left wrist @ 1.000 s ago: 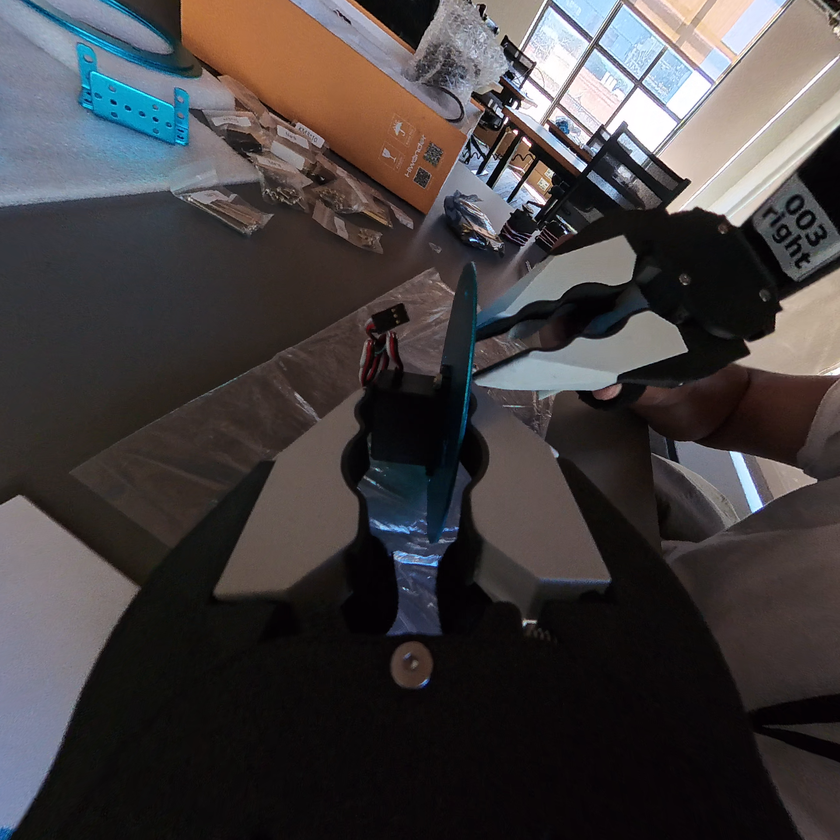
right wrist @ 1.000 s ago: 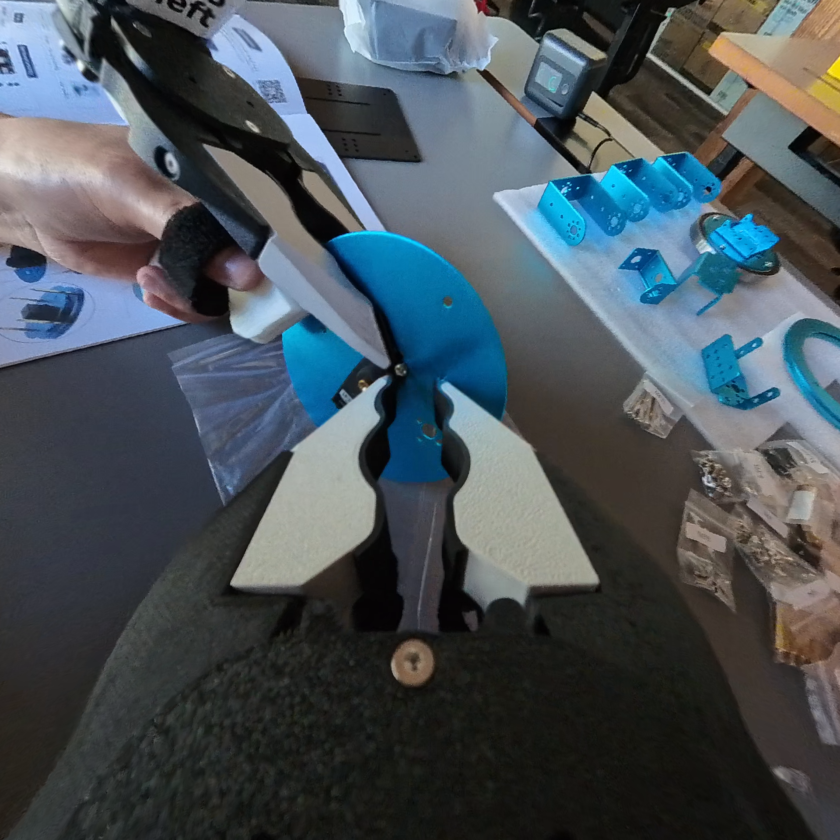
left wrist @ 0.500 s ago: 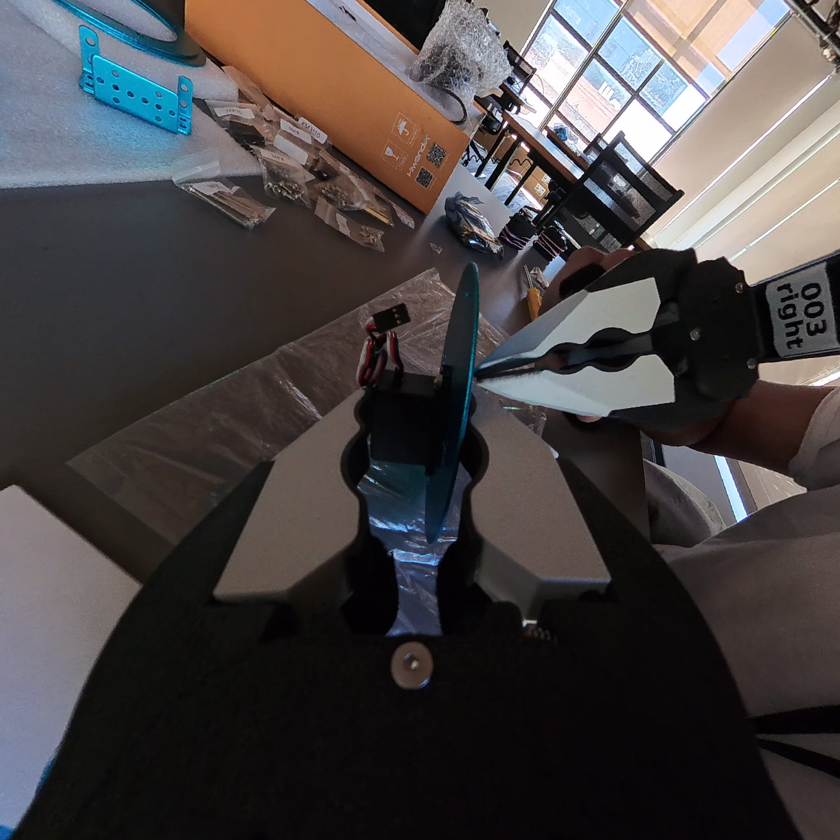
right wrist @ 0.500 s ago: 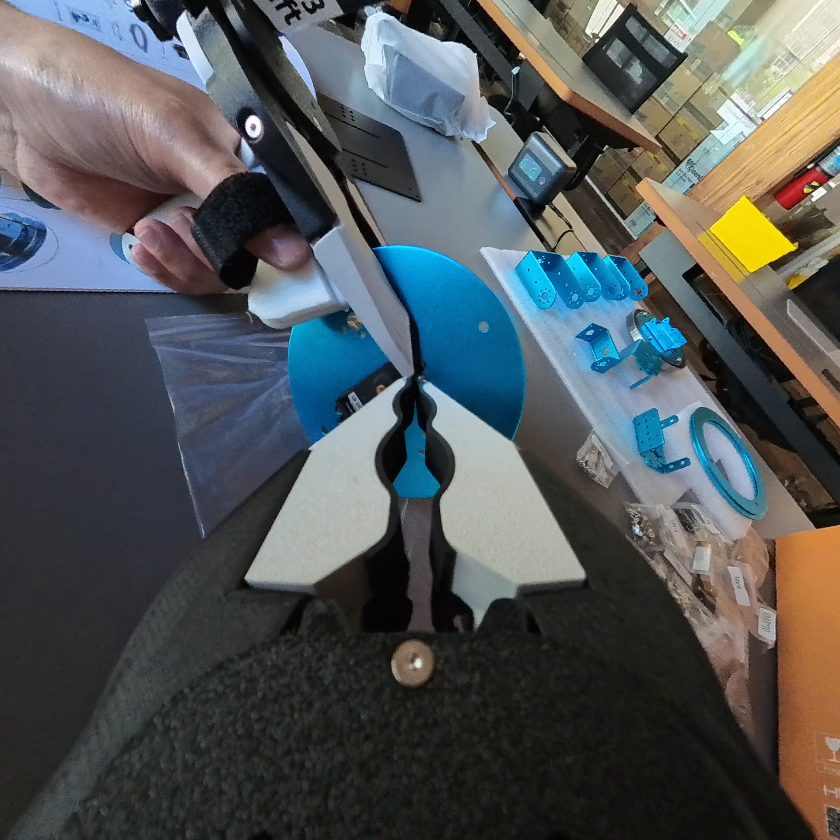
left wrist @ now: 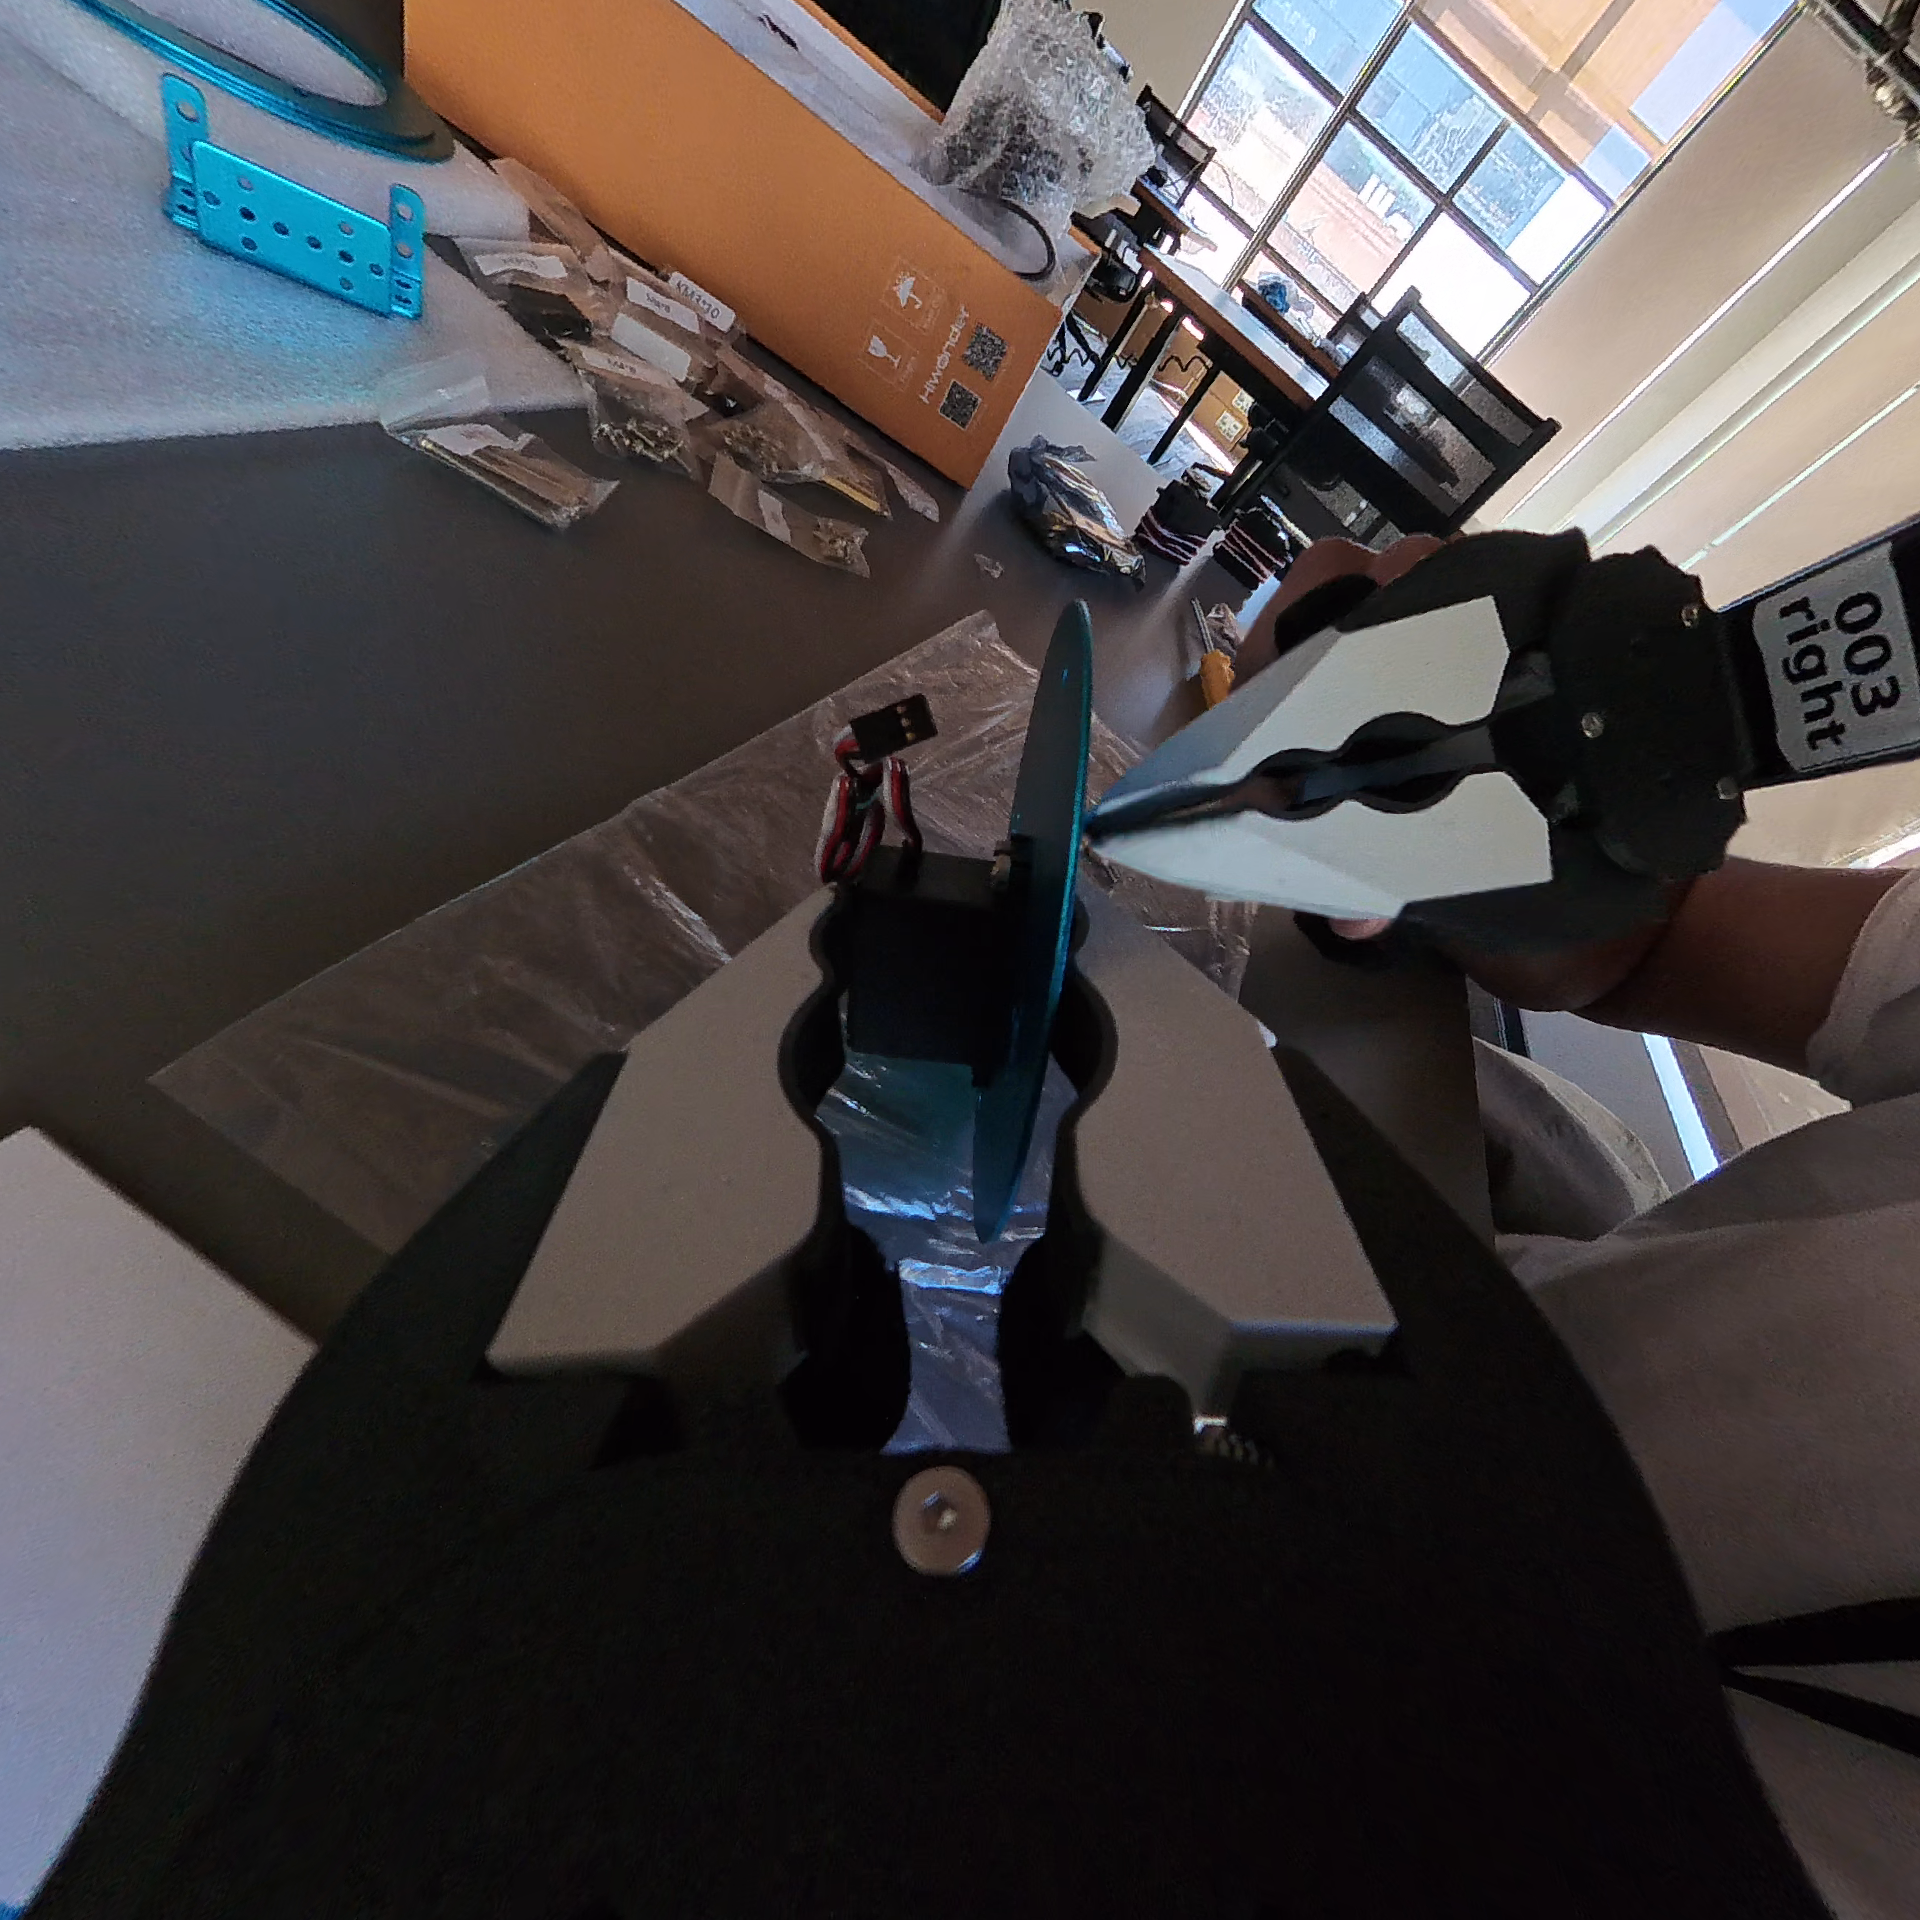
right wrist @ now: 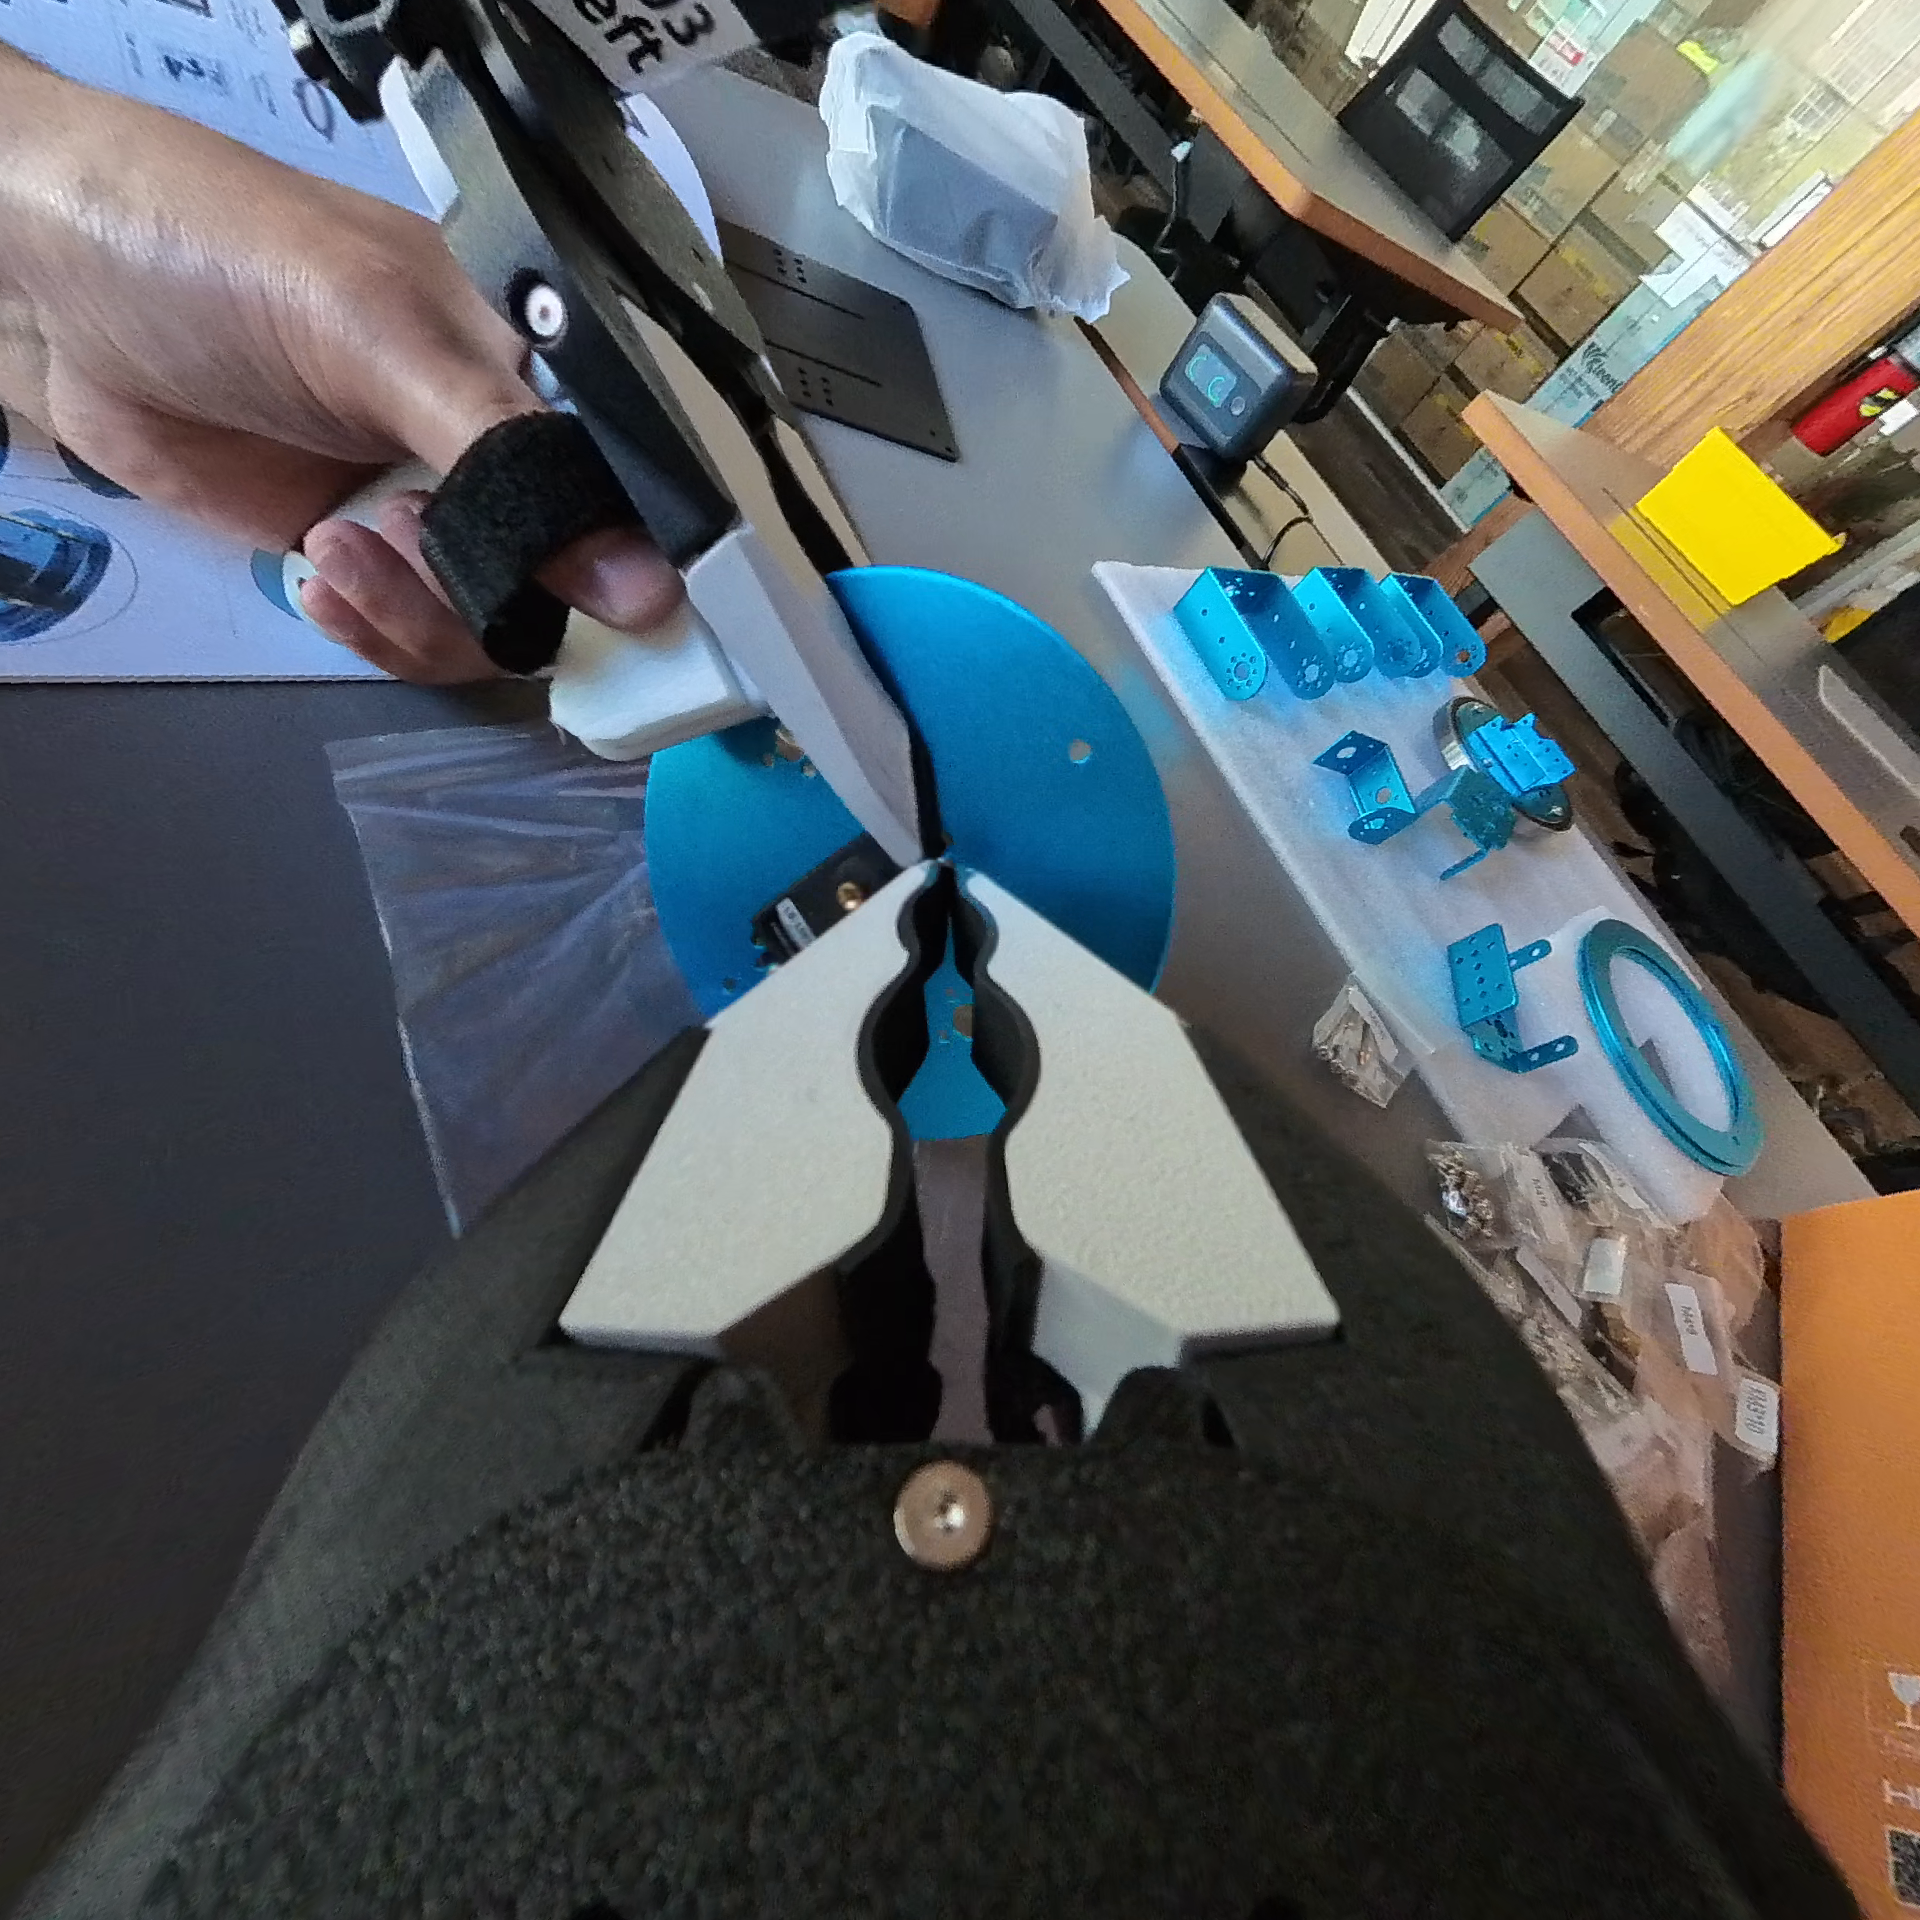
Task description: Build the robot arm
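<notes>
— Above the clear plastic bag (left wrist: 540, 997) on the dark table (left wrist: 312, 675), what is the left gripper (left wrist: 951, 940) doing?

— It is clenched on a black servo (left wrist: 914, 935) fixed to a blue disc (left wrist: 1044, 935); the disc stands on edge between its fingers, and the servo's red, white and black wires (left wrist: 862, 821) curl up behind.

— And the right gripper (right wrist: 943, 875)?

— Its tips are drawn together, pointing at the disc's face near the centre. In the left wrist view the tips sit right at the disc; whether they pinch anything small there I cannot tell.

— What lies around them?

— Along the table's far edge, in the right wrist view, a white foam sheet (right wrist: 1351, 831) carries blue metal brackets (right wrist: 1320, 644) and a blue ring (right wrist: 1668, 1049). Small bags of screws (right wrist: 1579, 1268) lie just beside it, next to an orange box (right wrist: 1849, 1455). Behind the left gripper are a printed sheet (right wrist: 156, 623), a black perforated plate (right wrist: 831, 353) and a grey block in white wrap (right wrist: 956, 187).

— Whose hands show?

— A person's hand (right wrist: 239, 384) grips the left tool; another hand (left wrist: 1538, 956) grips the right one.
</notes>
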